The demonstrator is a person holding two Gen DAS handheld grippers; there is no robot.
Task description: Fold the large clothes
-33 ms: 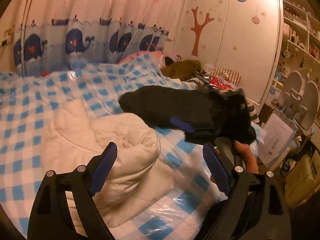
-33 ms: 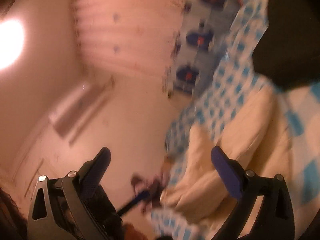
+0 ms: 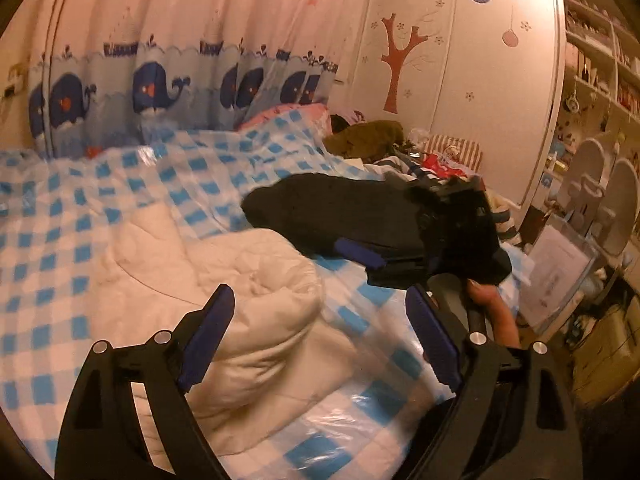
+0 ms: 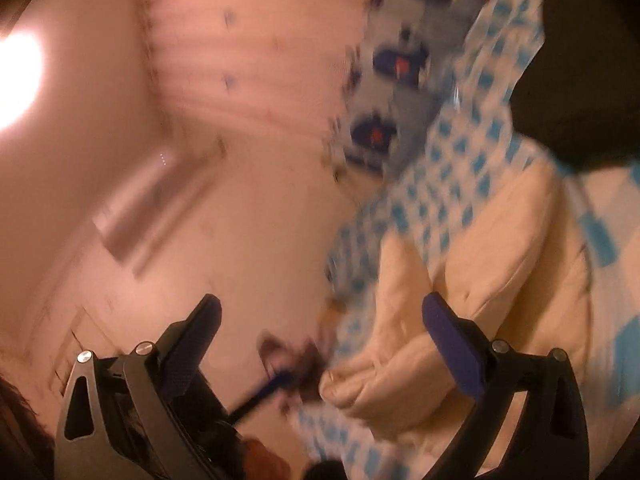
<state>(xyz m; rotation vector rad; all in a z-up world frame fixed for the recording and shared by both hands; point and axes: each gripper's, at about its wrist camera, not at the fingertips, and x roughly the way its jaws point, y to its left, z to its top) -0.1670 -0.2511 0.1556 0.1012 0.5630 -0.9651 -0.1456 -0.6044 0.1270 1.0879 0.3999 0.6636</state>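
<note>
My left hand-held gripper (image 3: 320, 344) opening, nothing between its jaws; cream garment (image 3: 256, 292) released on bed (image 3: 60, 264); right hand-held gripper (image 4: 324, 352) spread, empty.

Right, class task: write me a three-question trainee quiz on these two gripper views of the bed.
1. True or false: the left gripper grips the cream garment.
2. What pattern has the bed cover? A stripes B blue checks C dots
3. What colour is the garment lying beyond the cream one?

Key: 1 false, its jaws are opening with nothing pinched. 2 B. 3 black.
</note>
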